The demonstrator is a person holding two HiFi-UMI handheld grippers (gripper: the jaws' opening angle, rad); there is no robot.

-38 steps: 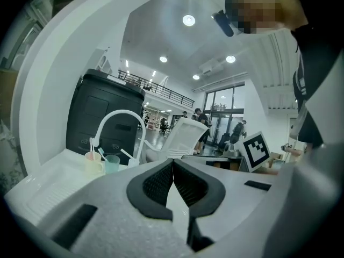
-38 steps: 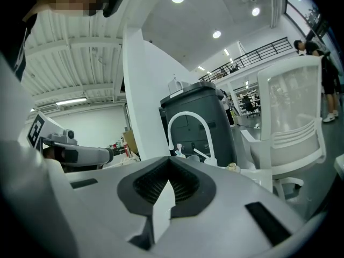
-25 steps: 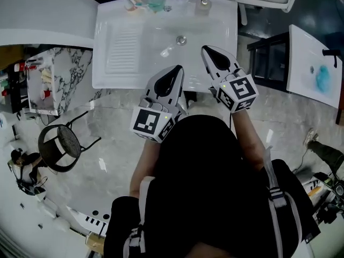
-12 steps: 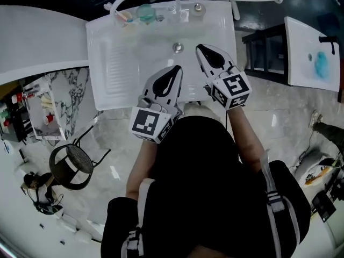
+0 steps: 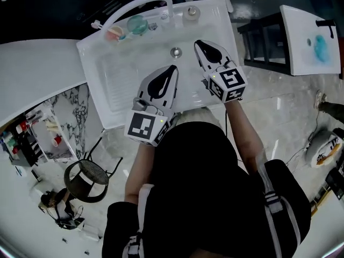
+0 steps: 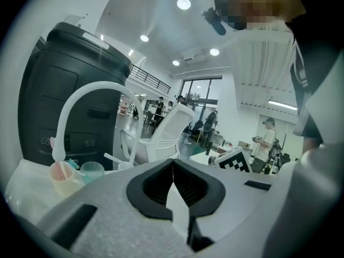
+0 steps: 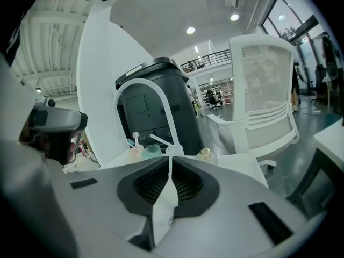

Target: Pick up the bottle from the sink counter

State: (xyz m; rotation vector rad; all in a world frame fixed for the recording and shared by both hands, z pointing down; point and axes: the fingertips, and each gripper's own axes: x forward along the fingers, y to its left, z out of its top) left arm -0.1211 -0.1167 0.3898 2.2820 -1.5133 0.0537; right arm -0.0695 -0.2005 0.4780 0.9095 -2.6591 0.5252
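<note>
From the head view I see both tools held over the white sink (image 5: 110, 82), side by side and well apart from the back ledge. The left gripper (image 5: 172, 68) points up over the basin with its jaws pressed together and nothing in them. The right gripper (image 5: 198, 43) sits just right of the drain (image 5: 176, 51), also closed and empty. The bottle (image 5: 191, 12) stands on the sink counter at the back right corner, untouched, beyond the right gripper's tips. Along the same ledge to the left are a teal cup (image 5: 137, 24) and a pink cup (image 5: 114, 34), under the arched white faucet (image 5: 141, 5). In the left gripper view the ribbed pads meet at the tips with no gap and nothing between them. Past the left gripper (image 6: 173, 160) I make out the pink cup (image 6: 63, 177), the teal cup (image 6: 92, 171), the faucet (image 6: 86, 95), a black bin (image 6: 80, 74) and a white chair (image 6: 173, 123). In the right gripper view the right gripper (image 7: 171, 158) is likewise fully closed on nothing. The bottle (image 7: 205, 153), gold-capped, stands upright just right of the tips, farther back, beside the faucet (image 7: 144, 90) and a white chair (image 7: 263, 90).
</note>
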